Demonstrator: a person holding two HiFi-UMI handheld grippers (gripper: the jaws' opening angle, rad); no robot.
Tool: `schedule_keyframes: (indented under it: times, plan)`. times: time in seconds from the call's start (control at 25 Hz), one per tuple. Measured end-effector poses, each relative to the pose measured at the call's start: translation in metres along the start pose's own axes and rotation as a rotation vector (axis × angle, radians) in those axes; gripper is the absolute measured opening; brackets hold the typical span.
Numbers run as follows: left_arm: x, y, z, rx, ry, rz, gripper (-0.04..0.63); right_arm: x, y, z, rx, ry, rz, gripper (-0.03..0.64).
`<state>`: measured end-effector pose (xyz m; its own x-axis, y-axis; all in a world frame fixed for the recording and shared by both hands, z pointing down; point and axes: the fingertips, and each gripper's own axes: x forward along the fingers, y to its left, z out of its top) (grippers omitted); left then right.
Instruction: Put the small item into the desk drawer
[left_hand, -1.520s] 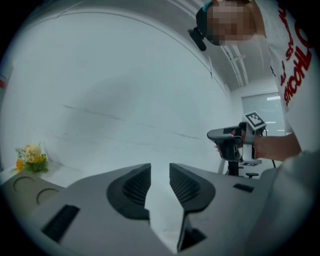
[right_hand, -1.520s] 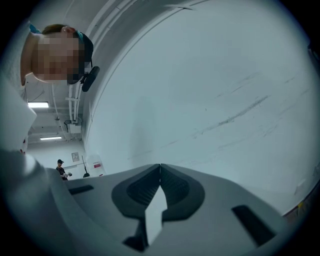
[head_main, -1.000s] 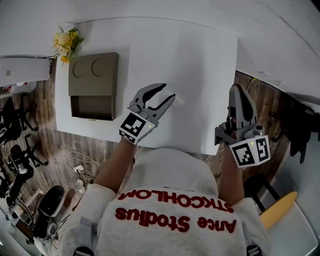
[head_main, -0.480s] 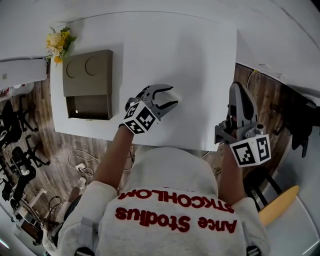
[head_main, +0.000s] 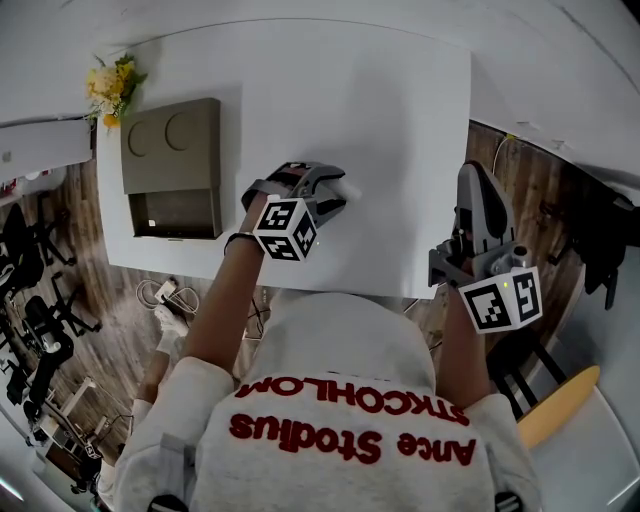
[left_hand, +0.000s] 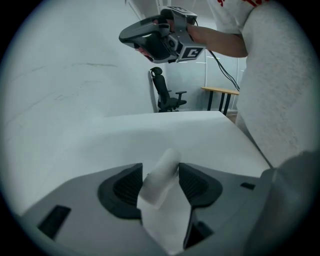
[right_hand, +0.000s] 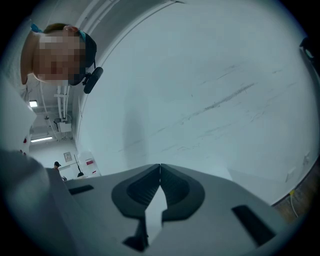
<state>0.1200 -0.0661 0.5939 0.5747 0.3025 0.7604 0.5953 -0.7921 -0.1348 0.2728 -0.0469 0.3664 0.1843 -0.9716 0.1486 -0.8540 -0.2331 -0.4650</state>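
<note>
The small item (head_main: 351, 189) is a short white cylinder lying on the white desk (head_main: 400, 110), right of the brown drawer unit (head_main: 170, 145), whose drawer (head_main: 176, 212) stands pulled out. My left gripper (head_main: 336, 187) points down at the desk. Its jaws have just been opening and now stand on either side of the small item (left_hand: 164, 167), in the left gripper view (left_hand: 161, 176). I cannot see the pads pressing on it. My right gripper (head_main: 479, 182) hangs past the desk's right edge, shut and empty (right_hand: 160, 172). It also shows high in the left gripper view (left_hand: 160, 37).
Yellow flowers (head_main: 108, 85) stand at the desk's back left corner beside the drawer unit. A white cabinet (head_main: 45, 145) sits further left. Wooden floor with cables, chairs and gear lies around the desk. A black office chair (left_hand: 167, 95) stands beyond the desk's far end.
My left gripper has come down to the desk and rolled, so its marker cube now faces up. Its jaws have spread and now straddle the white item. The right gripper has stayed put.
</note>
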Motion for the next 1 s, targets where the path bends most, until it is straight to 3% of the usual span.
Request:
schedule_keyframes:
  times: [0.16,0.32,0.56,0.8,1.0]
  plan:
    - [0.002,-0.002,-0.002,0.013,0.020,-0.014,0.222,0.000,-0.001,0.000,-0.001,0.002,0.001,0.006]
    - [0.005,-0.012,-0.009,0.019,0.066,-0.040,0.159,0.001,-0.001,0.001,-0.003,0.000,0.005,0.006]
    - [0.001,-0.010,-0.011,-0.176,0.032,-0.003,0.143,0.002,0.001,0.005,-0.007,-0.012,0.010,0.006]
    - [-0.030,0.017,0.002,-0.415,-0.120,0.144,0.140,-0.001,0.005,0.012,-0.036,-0.037,0.003,0.006]
    - [-0.066,0.051,0.015,-0.516,-0.227,0.278,0.140,-0.004,0.008,0.021,-0.088,-0.060,-0.007,0.006]
